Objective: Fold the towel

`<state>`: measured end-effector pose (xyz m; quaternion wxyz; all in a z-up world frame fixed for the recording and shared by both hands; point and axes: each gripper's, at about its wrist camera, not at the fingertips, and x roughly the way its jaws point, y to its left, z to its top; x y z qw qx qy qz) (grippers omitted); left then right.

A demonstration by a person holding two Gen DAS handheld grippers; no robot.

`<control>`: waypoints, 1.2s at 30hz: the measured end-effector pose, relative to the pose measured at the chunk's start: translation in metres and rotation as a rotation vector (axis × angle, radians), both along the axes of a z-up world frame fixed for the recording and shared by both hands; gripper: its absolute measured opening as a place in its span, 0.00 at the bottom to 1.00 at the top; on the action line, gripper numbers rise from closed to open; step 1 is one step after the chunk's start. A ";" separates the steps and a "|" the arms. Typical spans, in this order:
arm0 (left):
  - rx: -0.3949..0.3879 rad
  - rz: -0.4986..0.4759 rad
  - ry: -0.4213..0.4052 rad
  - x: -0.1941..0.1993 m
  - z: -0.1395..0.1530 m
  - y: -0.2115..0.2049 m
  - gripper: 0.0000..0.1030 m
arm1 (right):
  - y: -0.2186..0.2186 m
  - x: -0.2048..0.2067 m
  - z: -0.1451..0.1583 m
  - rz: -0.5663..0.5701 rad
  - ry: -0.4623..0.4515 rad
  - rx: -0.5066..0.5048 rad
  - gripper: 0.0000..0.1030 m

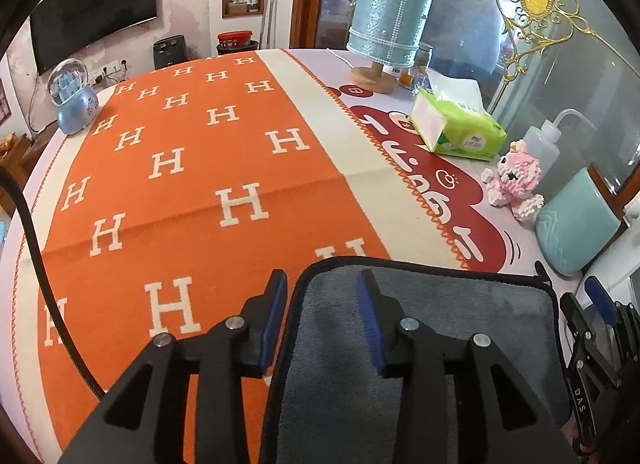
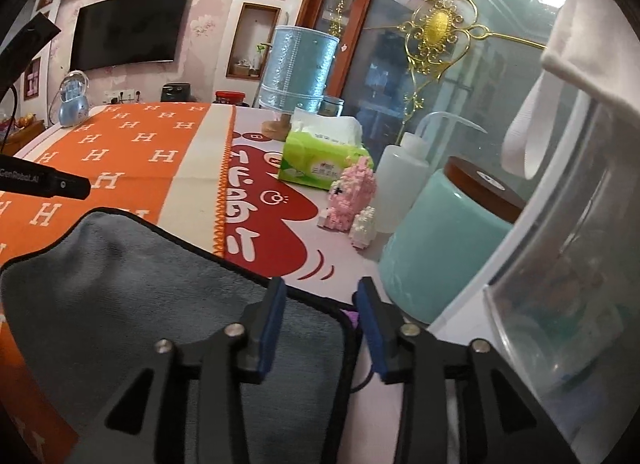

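Towel (image 1: 420, 344) first: grey, plush and soft-napped, edged in black piping with rounded corners, lying near the front of the bench (image 1: 500, 216) on an orange blanket (image 1: 192, 168) woven with white H letters and a cream border with zigzag stitching. Left hand-held gripper (image 1: 322, 320) hovers with its blue-padded jaws spread apart, straddling the towel's left edge, one pad over the blanket, one over the grey pile, clamping nothing. Right hand-held gripper (image 2: 322, 324) is likewise spread wide at the towel's right corner (image 2: 336, 316), left pad above the fabric, right pad beyond the piping. Further along the bench, a green tissue pack (image 1: 456, 124), a pink brick-built figure (image 1: 516, 184), a translucent squeeze bottle (image 1: 544, 144), a glossy teal jar (image 2: 440, 248) and a sparkly blue lamp shade (image 1: 388, 16) on a wooden foot. A snow globe (image 1: 72, 100) sits at the far left; a dark television (image 2: 128, 32) hangs on the pink wall.
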<state>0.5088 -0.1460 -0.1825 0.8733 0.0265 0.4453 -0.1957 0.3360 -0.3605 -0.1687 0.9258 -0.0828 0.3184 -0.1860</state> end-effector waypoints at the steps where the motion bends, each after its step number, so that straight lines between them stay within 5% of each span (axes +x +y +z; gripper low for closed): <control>1: 0.002 0.004 0.002 0.000 0.001 0.001 0.37 | 0.001 0.000 0.001 0.002 -0.002 -0.002 0.43; 21: 0.041 0.095 -0.075 -0.068 0.071 0.042 0.74 | 0.026 -0.026 0.046 0.062 -0.067 0.018 0.79; 36: 0.002 0.157 -0.147 -0.164 0.116 0.095 0.78 | 0.072 -0.087 0.084 0.143 -0.115 0.024 0.90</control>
